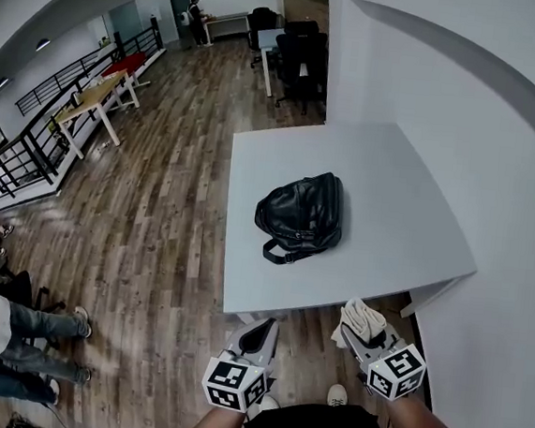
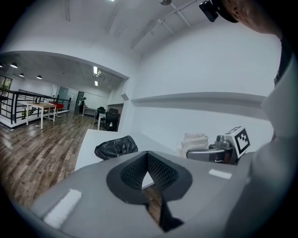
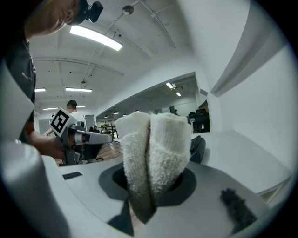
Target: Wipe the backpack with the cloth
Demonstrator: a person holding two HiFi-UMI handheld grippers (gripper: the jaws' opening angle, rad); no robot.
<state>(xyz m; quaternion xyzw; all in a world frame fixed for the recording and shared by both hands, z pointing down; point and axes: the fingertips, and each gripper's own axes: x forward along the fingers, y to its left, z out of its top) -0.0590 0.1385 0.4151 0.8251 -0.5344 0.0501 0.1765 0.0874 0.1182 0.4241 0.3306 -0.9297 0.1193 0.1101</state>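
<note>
**Cloth (image 3: pixel 153 148) gripped, backpack (image 1: pixel 300 216) ahead**

Head view: the black backpack lies on the white table (image 1: pixel 394 173), ahead of the left gripper (image 1: pixel 259 325) and right gripper (image 1: pixel 357 326). Left gripper view: jaws together, nothing between (backpack beyond them). Right gripper view: jaws clamp the folded white cloth.

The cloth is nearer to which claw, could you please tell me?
Right. The right claw is shut on the cloth, which stands folded between its jaws. The left claw is shut and empty, off to the cloth's left, apart from it.
</note>
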